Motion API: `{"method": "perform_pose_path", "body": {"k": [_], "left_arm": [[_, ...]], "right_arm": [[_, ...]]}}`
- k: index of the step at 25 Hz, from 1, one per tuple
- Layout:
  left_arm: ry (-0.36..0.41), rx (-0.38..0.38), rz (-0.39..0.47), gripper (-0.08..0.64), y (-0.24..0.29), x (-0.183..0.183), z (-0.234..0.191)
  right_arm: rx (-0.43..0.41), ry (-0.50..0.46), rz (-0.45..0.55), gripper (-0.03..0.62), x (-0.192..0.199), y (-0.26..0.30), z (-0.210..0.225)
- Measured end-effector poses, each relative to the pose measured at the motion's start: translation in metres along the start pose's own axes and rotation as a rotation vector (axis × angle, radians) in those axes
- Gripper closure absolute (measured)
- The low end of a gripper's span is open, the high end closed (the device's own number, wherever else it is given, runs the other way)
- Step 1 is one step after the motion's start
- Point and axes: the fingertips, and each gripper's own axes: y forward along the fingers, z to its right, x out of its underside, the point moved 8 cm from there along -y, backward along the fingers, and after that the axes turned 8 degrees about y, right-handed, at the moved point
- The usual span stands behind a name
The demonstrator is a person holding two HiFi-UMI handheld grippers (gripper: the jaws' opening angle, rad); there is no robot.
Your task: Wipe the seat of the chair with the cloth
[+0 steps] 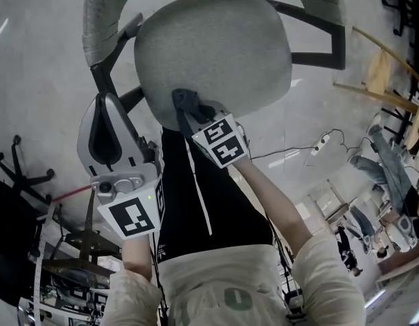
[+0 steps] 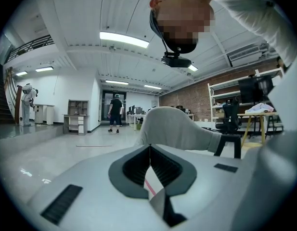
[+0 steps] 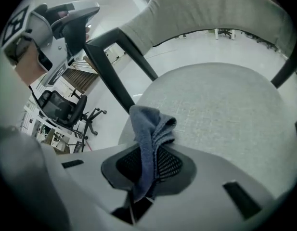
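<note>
R gripper point(image 3: 147, 165) clamped on blue cloth point(image 3: 148, 129), at near edge of chair seat point(image 1: 216, 46). L gripper point(image 2: 149, 148) jaws closed, empty, off seat to left.

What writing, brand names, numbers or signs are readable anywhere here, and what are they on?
No text reads clearly.
The shirt: pale print, too blurred to read.
The marker cubes on the left gripper and right gripper: black-and-white square patterns, no letters.
The cloth and chair seat: no label shows.
</note>
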Motion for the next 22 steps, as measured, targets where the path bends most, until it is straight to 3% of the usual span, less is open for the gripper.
{"method": "perform_pose_path", "body": {"k": [9, 22], "left_arm": [[0.026, 0.032, -0.005, 0.545, 0.012, 0.0, 0.009], [0.011, 0.185, 0.041, 0.545, 0.042, -0.017, 0.064]], "right_arm": [[0.167, 0.028, 0.022, 0.534, 0.007, -0.047, 0.077], [0.447, 0.07, 0.058, 0.534, 0.023, -0.11, 0.178]]}}
